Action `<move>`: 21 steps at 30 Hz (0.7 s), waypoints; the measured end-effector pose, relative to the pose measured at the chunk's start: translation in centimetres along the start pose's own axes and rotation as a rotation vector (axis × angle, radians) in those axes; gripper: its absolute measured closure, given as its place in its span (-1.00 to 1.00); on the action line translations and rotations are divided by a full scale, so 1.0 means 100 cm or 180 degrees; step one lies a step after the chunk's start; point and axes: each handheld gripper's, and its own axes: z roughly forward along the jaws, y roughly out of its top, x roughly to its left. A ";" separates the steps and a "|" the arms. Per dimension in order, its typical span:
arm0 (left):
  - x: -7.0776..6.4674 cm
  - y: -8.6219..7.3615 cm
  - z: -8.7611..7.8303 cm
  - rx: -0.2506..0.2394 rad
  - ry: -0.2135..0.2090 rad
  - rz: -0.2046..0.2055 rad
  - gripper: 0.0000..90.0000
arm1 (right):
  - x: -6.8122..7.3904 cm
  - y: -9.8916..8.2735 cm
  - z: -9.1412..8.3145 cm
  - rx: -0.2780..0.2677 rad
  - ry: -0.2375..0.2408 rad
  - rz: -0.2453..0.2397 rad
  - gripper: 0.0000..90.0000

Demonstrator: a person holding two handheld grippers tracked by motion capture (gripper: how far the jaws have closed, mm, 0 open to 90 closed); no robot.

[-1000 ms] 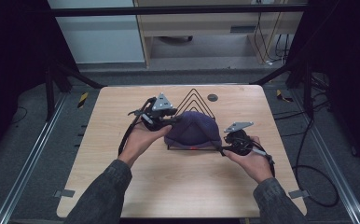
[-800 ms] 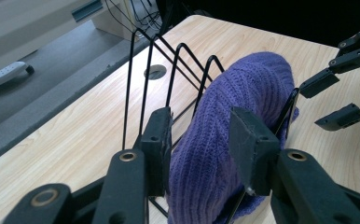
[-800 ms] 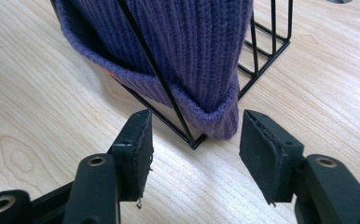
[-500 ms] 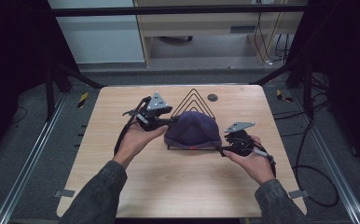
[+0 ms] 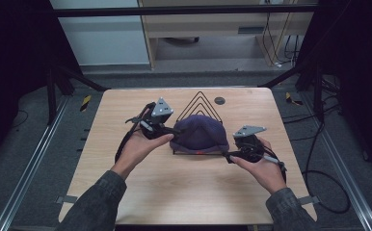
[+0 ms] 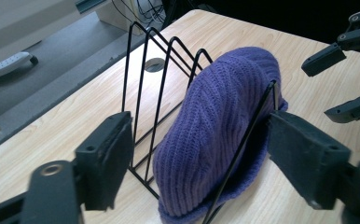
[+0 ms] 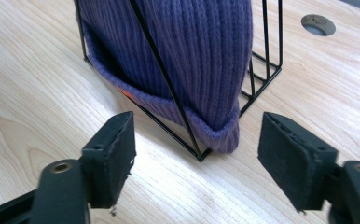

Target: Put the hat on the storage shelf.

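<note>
So the step in hand looks like the let-go after draping the purple knit hat (image 5: 199,133) over the black wire rack (image 5: 199,102) in the middle of the tabletop (image 5: 184,192). Starting from the left: the left gripper (image 5: 173,131) sits right at the hat's left edge, and its jaws have just been opening. In the left gripper view they stand wide with the hat (image 6: 225,126) and a rack wire between them, but the pads aren't pressing on anything. The hat itself is pulled over the front wires of the rack (image 6: 162,79), its brim down near the wood, with the back wires poking up bare behind it. Over on the right, the right gripper (image 5: 228,156) is just beside the hat's lower right corner, and its jaws have been opening too. In the right gripper view they're spread wide over bare wood, with the brim (image 7: 201,116) and the rack's corner (image 7: 201,156) ahead of them, apart from both pads. My guess is the next move is simply backing both grippers straight off without snagging the knit or nudging the light rack, then checking that the hat sits even.
</note>
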 end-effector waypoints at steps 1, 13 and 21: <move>-0.001 0.000 -0.001 -0.0004 -0.0002 -0.0012 -0.56 | 0.000 0.001 0.000 -0.0021 -0.0005 -0.0016 -0.44; -0.010 -0.002 -0.015 -0.0018 -0.0112 -0.0032 -0.73 | 0.012 0.011 -0.015 -0.0215 -0.0048 -0.0003 -0.73; -0.021 -0.014 -0.030 0.0000 -0.0201 -0.0026 -0.82 | 0.023 0.014 -0.025 -0.0345 -0.0027 -0.0094 -0.80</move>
